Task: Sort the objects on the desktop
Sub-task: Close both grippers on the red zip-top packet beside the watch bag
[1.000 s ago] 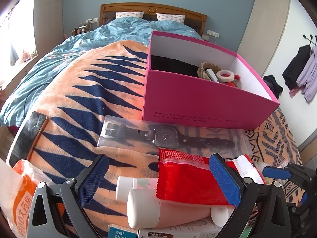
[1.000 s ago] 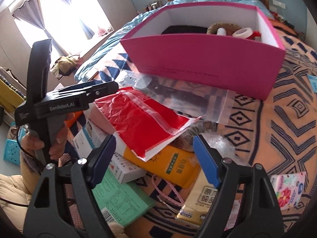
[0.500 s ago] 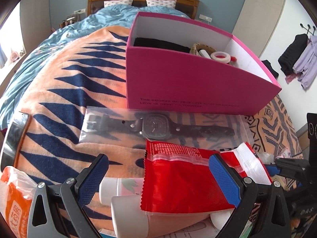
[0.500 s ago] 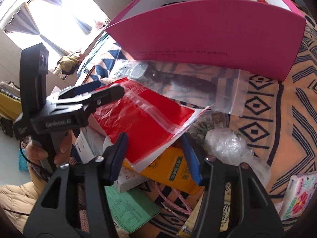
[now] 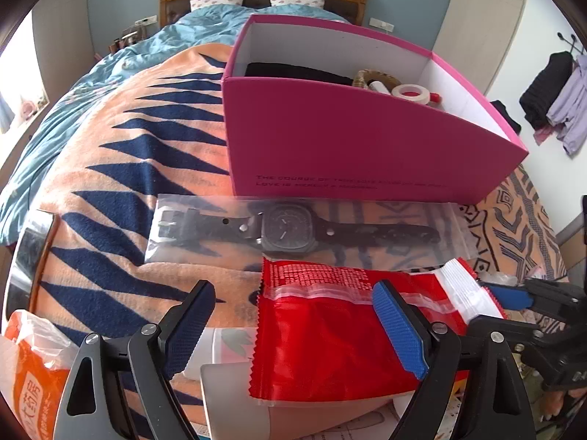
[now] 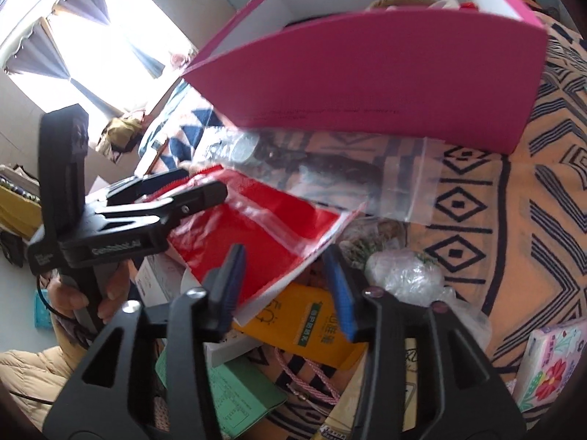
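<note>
Reaching down toward a heap of loose things on a patterned blanket (image 5: 121, 168) spread over a bed, two hand-held tongs work on one red zip pouch (image 5: 330, 333). The left tongs (image 5: 293, 330) stand spread with jaws closing, and the pouch lies between them, not yet pinched. The right tongs (image 6: 290, 289) are partly closed around the pouch's white-edged corner at 12 o'clock from them; whether the pads press on it is unclear. A pink box (image 5: 367, 146), the likely destination, stands at 12 o'clock beyond a bagged wristwatch (image 5: 290, 227). To do this well, I would grip the pouch's stiff seam, not its slack middle, then lift clear of the bottle (image 5: 234, 396) and cartons beneath. Compared with a second ago, both tongs sit lower and nearer the pouch, the right jaws are much narrower, and the box fills more of each view.
</note>
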A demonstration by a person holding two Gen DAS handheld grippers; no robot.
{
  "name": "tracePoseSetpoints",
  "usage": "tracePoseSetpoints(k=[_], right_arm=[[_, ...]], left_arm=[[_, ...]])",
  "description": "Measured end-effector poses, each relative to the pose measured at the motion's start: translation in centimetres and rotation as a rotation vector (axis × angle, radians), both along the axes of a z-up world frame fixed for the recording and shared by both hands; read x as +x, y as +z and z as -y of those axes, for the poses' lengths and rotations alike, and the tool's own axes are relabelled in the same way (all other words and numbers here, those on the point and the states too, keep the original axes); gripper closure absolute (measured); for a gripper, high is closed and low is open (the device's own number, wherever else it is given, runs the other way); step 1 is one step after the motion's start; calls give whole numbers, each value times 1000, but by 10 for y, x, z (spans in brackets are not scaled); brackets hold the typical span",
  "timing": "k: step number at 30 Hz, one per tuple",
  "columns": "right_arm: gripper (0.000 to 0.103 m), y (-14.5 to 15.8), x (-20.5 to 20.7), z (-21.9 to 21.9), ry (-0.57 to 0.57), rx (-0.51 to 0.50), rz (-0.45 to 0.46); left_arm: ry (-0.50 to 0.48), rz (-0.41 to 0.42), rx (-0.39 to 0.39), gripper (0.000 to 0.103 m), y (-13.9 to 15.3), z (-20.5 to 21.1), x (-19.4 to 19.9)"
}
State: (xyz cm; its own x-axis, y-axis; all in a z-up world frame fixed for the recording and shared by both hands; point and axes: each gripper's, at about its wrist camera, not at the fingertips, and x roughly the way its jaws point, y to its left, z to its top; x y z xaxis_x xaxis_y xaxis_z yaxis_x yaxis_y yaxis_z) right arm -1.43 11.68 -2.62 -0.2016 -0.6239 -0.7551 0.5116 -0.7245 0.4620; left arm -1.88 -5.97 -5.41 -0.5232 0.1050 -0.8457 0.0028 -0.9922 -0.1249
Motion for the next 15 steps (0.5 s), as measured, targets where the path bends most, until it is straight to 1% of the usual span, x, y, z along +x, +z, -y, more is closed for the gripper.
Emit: tracePoseSetpoints(k=[3, 9, 13, 15], right_arm=[[48, 6, 4, 1, -9, 18, -39], [47, 10, 5, 2, -9, 8, -69], [46, 17, 9, 4, -15, 27, -126], [38, 18, 9, 3, -14, 20, -119]], left_arm=[[13, -9, -8, 14, 2, 1, 0], [16, -47, -35, 14, 11, -3, 4], [2, -71, -57, 14, 17, -8, 5], [-1, -69, -67, 14, 17, -9, 3]])
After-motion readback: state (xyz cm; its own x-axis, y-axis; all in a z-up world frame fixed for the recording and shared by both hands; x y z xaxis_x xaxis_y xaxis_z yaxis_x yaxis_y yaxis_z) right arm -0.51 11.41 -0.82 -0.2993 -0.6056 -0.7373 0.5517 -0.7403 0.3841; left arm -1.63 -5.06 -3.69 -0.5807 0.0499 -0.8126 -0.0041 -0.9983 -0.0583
